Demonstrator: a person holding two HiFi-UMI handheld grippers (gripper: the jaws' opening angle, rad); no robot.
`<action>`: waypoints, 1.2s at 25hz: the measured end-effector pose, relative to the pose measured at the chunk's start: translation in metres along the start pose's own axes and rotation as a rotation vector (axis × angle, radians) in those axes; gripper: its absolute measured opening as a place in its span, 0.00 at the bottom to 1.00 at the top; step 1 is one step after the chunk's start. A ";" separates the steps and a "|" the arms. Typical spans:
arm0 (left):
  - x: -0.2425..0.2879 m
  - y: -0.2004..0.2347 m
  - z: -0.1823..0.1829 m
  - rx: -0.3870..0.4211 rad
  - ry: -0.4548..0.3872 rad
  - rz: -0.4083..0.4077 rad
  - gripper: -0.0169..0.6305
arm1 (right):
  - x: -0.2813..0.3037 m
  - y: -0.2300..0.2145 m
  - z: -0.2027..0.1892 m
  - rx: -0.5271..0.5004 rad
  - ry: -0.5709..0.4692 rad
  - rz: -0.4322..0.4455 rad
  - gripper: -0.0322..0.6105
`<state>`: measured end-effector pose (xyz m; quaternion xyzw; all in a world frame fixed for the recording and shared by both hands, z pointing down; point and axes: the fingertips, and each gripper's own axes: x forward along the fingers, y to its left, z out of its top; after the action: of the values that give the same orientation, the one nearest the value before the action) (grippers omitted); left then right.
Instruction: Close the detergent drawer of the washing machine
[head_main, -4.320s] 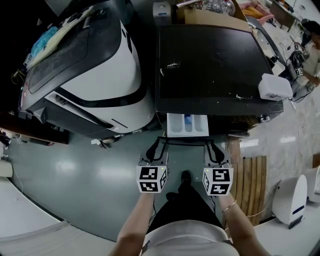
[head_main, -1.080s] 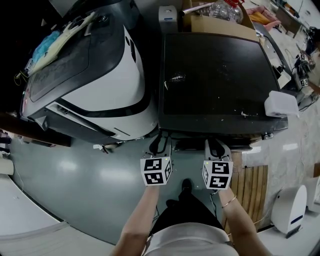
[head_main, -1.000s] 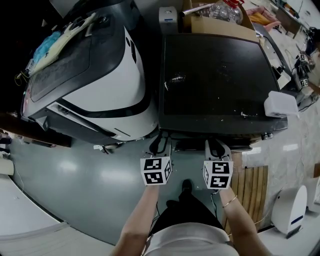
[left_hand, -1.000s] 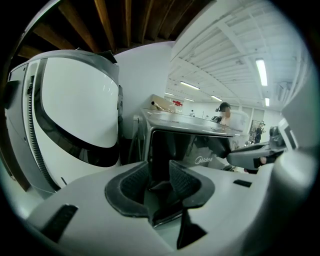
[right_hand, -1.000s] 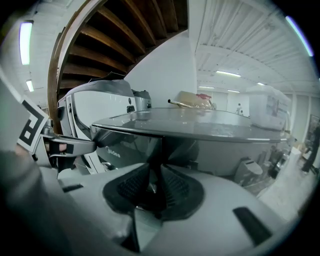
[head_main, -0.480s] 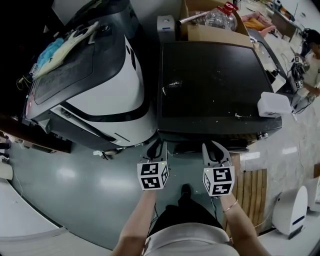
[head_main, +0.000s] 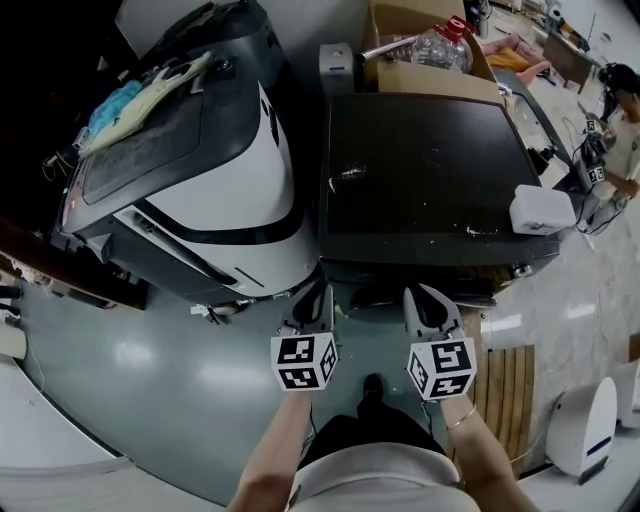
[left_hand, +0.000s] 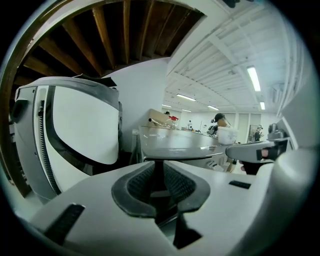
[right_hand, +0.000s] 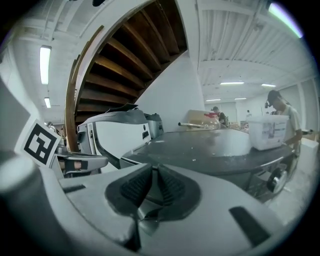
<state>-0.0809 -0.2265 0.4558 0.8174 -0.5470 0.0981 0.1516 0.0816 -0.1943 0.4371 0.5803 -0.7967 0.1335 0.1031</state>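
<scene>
The left gripper (left_hand: 155, 170) has just been closing its jaws. Its two black ribbed pads stand a narrow slit apart, with nothing between them. The right gripper (right_hand: 153, 172) has its two pads drawn together at the tips and is likewise empty. Each carries one cube with black-and-white square markers, two in all: the left cube (head_main: 303, 362) and the right cube (head_main: 441, 369).

Both grippers are held side by side, near the upper front of the black-topped, box-shaped washing machine (head_main: 420, 160). The detergent drawer (head_main: 375, 292) lies between them, pushed in under the top's front edge, where it shows only as a dark strip.

One white plastic box (head_main: 541, 209) sits on the machine's right front corner. Left of it stands a second machine, white and grey with a slanted dark lid (head_main: 220, 190). Behind is one brown cardboard box (head_main: 420, 70) holding one clear plastic bottle with a red cap (head_main: 430, 45). One slatted wooden mat (head_main: 503, 375) lies on the floor to the right.
</scene>
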 end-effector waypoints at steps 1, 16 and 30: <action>-0.003 -0.001 0.003 0.003 -0.008 0.001 0.09 | -0.002 0.001 0.002 -0.002 -0.007 0.002 0.10; -0.040 -0.011 0.018 0.021 -0.068 0.001 0.07 | -0.035 0.016 0.024 -0.025 -0.086 0.035 0.05; -0.053 -0.007 0.025 0.017 -0.085 -0.002 0.07 | -0.040 0.031 0.031 -0.046 -0.095 0.040 0.05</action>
<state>-0.0952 -0.1867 0.4141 0.8227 -0.5512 0.0678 0.1213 0.0644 -0.1597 0.3922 0.5675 -0.8149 0.0895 0.0761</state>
